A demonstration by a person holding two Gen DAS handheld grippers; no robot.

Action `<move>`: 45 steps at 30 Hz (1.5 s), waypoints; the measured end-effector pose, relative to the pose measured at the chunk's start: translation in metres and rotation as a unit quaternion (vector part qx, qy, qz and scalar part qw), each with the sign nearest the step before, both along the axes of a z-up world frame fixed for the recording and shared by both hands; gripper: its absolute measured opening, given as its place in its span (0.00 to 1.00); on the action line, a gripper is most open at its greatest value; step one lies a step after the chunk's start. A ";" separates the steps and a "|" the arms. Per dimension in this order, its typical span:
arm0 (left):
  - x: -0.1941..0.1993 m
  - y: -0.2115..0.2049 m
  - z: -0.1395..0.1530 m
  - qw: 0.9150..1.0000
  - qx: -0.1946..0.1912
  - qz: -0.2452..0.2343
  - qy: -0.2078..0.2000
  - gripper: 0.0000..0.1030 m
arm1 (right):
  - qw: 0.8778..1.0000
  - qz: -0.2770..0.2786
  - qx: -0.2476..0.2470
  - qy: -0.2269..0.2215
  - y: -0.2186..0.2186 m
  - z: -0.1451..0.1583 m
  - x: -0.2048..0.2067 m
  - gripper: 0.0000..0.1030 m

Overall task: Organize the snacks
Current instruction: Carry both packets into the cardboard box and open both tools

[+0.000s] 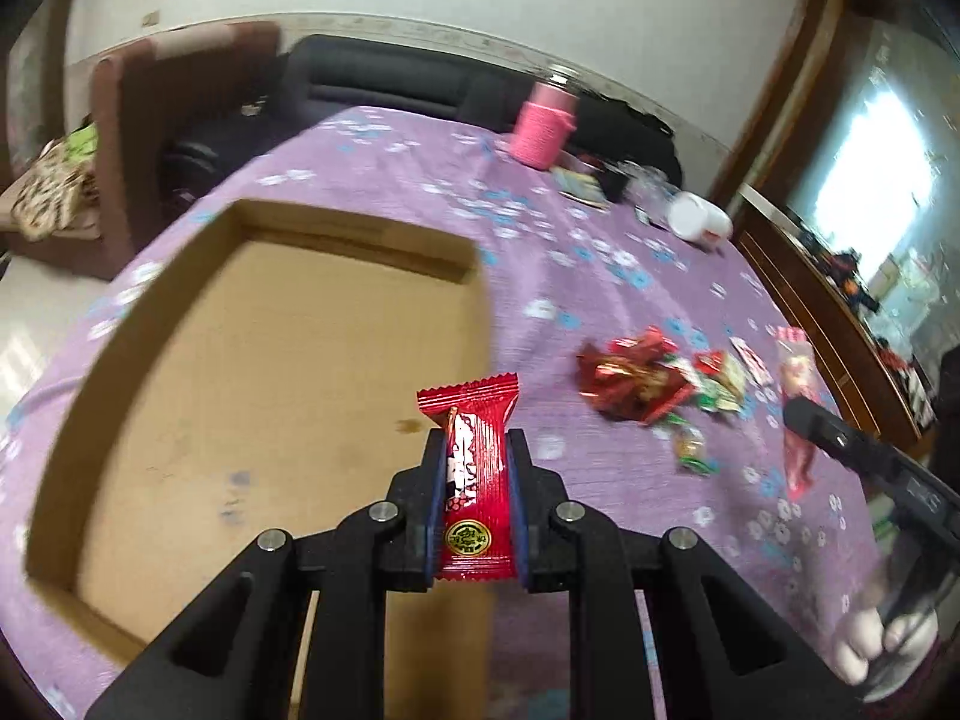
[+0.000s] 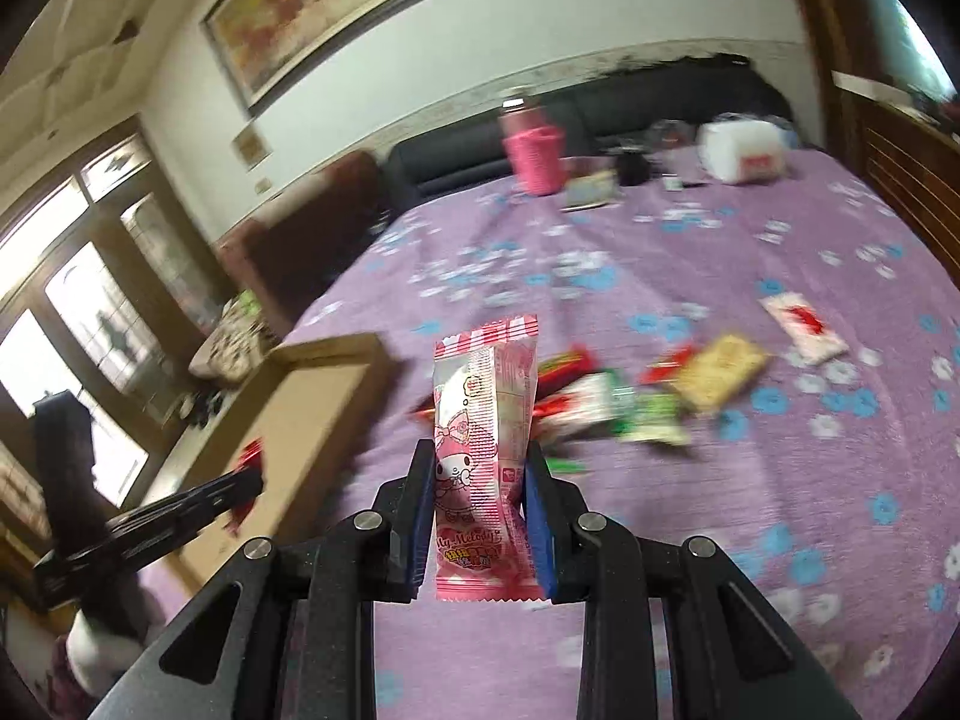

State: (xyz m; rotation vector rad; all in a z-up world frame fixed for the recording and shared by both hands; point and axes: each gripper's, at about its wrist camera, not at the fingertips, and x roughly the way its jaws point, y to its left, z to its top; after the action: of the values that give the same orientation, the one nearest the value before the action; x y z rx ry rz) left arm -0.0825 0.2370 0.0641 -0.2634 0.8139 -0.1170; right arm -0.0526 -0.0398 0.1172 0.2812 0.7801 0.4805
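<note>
- Our left hand-held gripper (image 1: 474, 450) is clamped tight on a red snack packet (image 1: 474, 480), which stands upright between the pads with its crimped top poking out ahead of the fingertips.
- The cardboard box (image 1: 138, 324) lies just ahead and to the left of this gripper, its floor bare. We judge the step in hand to be carrying the packet over that opening, so we should clear the near wall before letting go.
- Our right hand-held gripper (image 2: 477, 468) is closed on a pink snack packet (image 2: 483, 420), also upright and gripped along its sides.
- From the right gripper, the box (image 2: 336, 354) sits ahead to the left, and the left gripper is at that same side, so we should bring them in one after the other to avoid a clash.
- The remaining snack pile (image 2: 630, 402) lies on the purple flowered worktop (image 2: 780, 480), ahead and to the right of the right gripper.
- Both wrappers look thin and slippery, so we should release low over the box.
</note>
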 end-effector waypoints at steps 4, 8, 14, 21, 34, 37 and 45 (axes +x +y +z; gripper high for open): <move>-0.013 0.037 -0.003 0.999 -0.003 0.041 0.002 0.17 | 0.997 0.070 0.011 0.017 0.056 0.003 -0.007 0.29; -0.022 0.070 -0.007 0.997 0.000 0.079 0.007 0.17 | 0.990 0.131 0.024 0.045 0.110 0.000 -0.005 0.29; -0.026 0.098 -0.016 0.994 -0.002 0.106 0.020 0.17 | 0.981 0.182 -0.013 0.063 0.177 -0.017 0.001 0.29; -0.027 0.111 -0.026 0.992 -0.006 0.120 0.036 0.17 | 0.973 0.209 -0.044 0.087 0.217 -0.046 0.008 0.29; -0.026 0.117 -0.029 0.990 -0.032 0.132 0.042 0.34 | 0.973 0.202 -0.065 0.091 0.231 -0.058 0.009 0.32; -0.030 0.116 -0.022 0.990 -0.035 0.133 0.029 0.42 | 0.973 0.204 -0.060 0.085 0.229 -0.055 0.006 0.41; -0.044 0.115 0.005 0.989 -0.046 0.142 -0.010 0.58 | 0.980 0.187 -0.057 0.033 0.211 -0.025 -0.013 0.52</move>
State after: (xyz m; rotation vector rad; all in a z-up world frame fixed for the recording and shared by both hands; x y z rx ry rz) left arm -0.1263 0.3524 0.0689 -0.4624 0.7439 0.1101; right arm -0.0657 0.1710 0.0918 0.0415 0.9263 0.7795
